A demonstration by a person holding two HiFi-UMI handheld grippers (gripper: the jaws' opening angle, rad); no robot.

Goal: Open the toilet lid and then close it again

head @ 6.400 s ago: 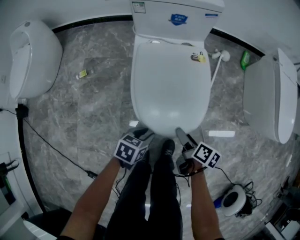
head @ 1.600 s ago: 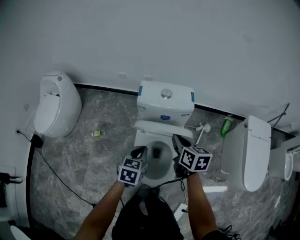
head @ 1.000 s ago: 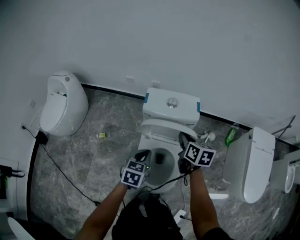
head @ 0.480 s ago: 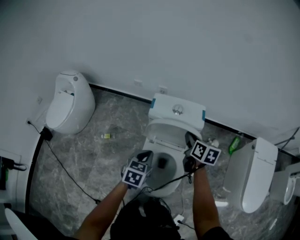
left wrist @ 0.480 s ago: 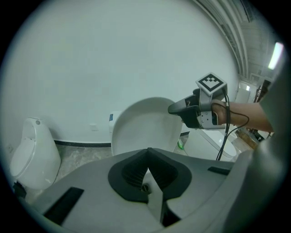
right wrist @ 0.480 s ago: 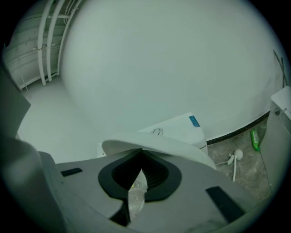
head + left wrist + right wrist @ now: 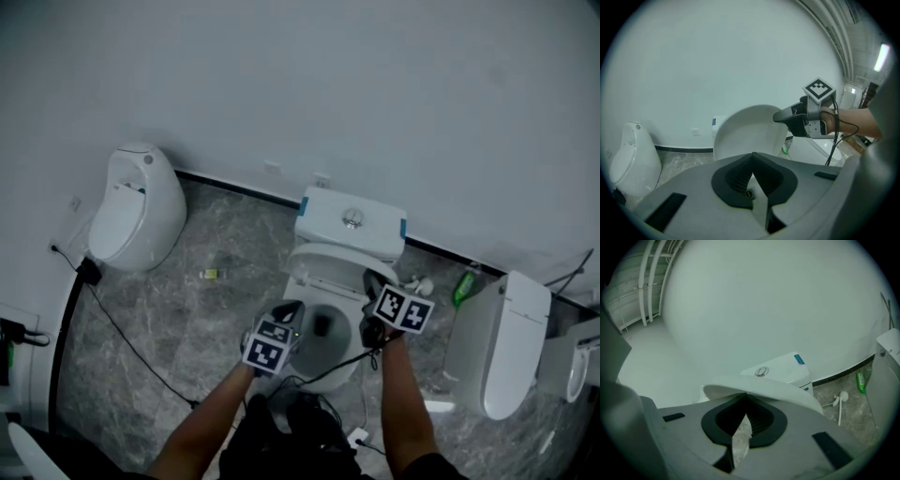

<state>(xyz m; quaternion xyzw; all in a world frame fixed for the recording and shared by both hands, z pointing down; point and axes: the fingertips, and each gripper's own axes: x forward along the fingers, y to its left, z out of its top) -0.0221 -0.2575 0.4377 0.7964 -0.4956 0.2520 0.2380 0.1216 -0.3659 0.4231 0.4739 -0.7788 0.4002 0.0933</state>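
Both grippers are held out over the toilet, with the two bare forearms reaching from the near side toward the wall. The left gripper is over the near left part of the bowl, pointing forward and down, and its marker cube faces up. Its jaws are fully together, with nothing between them, as the left gripper view shows. The right gripper is a little farther and higher, at the right side of the lid, also pointing forward and down. Its jaws are pressed together too and hold nothing; in the right gripper view the white edge of the lid lies just above their tips. From the left gripper view the tip of the right gripper is at the upper right edge of the lid and seems to touch it. The lid is raised and leans back toward the tank, so the bowl is open. One urinal hangs far left, and another toilet is at the right, well apart.
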